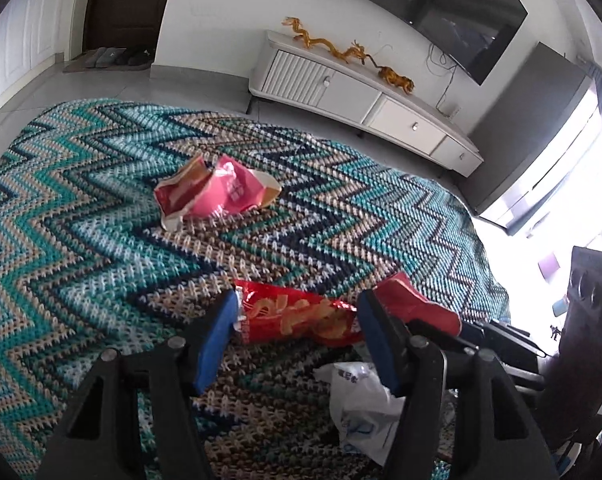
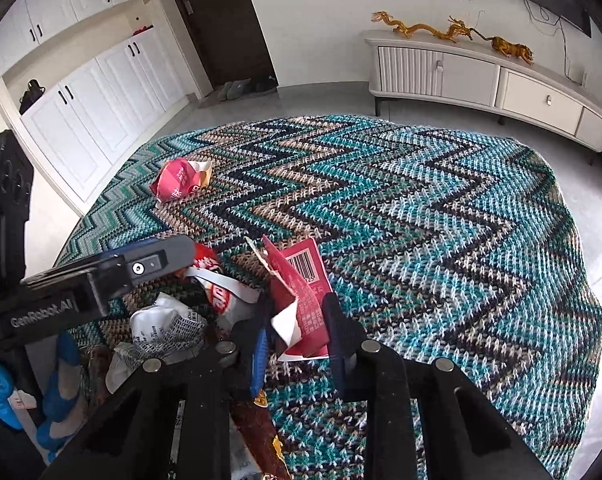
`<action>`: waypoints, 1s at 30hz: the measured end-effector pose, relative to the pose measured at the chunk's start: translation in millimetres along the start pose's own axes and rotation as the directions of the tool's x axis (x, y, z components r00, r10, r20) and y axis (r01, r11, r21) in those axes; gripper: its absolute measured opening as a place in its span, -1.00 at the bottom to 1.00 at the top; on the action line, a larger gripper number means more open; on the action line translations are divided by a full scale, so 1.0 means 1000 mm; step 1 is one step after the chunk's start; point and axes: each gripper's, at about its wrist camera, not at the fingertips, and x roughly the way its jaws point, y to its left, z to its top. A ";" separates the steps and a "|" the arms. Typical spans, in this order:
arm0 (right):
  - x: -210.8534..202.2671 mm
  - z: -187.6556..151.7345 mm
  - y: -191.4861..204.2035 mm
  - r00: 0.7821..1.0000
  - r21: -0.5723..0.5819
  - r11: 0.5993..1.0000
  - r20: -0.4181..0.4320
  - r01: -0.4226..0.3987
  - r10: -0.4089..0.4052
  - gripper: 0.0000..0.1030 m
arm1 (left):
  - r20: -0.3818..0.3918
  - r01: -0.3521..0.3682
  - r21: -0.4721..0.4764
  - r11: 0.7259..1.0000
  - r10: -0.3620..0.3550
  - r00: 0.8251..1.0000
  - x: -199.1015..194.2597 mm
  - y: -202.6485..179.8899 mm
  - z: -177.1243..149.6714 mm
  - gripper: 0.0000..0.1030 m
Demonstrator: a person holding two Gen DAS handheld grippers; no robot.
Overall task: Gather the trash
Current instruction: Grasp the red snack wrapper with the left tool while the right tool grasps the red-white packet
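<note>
On the zigzag knitted cloth lie several pieces of trash. My left gripper is open, its blue pads either side of a red snack bag that lies flat on the cloth. A crumpled pink wrapper lies farther out, also in the right wrist view. A white crumpled wrapper lies under the left gripper. My right gripper is closed on a torn red carton with a barcode. The left gripper's body shows at left there, over a white wrapper.
A white TV cabinet with gold dragon figures stands beyond the cloth, a TV above it. White cupboards and a dark door stand at the left. More wrappers lie near the cloth's near edge.
</note>
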 end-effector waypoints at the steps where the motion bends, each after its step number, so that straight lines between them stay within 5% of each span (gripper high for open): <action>1: -0.001 -0.001 0.000 1.000 -0.004 1.000 0.003 -0.001 0.001 -0.68 | -0.002 0.002 0.008 1.000 -0.002 1.000 0.001 -0.001 0.000 0.17; 14: -0.058 -0.023 -0.029 0.997 0.037 0.999 0.072 0.019 -0.022 -0.83 | -0.044 0.001 0.108 0.994 0.003 0.999 0.002 -0.027 -0.012 0.17; 16: -0.071 -0.029 -0.034 0.996 0.044 0.999 0.091 0.023 -0.026 -0.83 | -0.050 -0.004 0.116 0.993 0.010 0.999 0.000 -0.030 -0.015 0.01; 18: -0.086 -0.036 -0.040 0.994 0.050 0.998 0.109 0.026 -0.031 -0.83 | -0.088 0.027 0.111 0.993 -0.017 0.996 0.002 -0.033 -0.020 -0.67; 30: -0.209 -0.106 -0.073 0.968 0.078 0.997 0.250 0.013 -0.033 -0.86 | -0.011 -0.018 0.185 0.983 0.021 1.000 -0.028 -0.087 -0.042 -0.89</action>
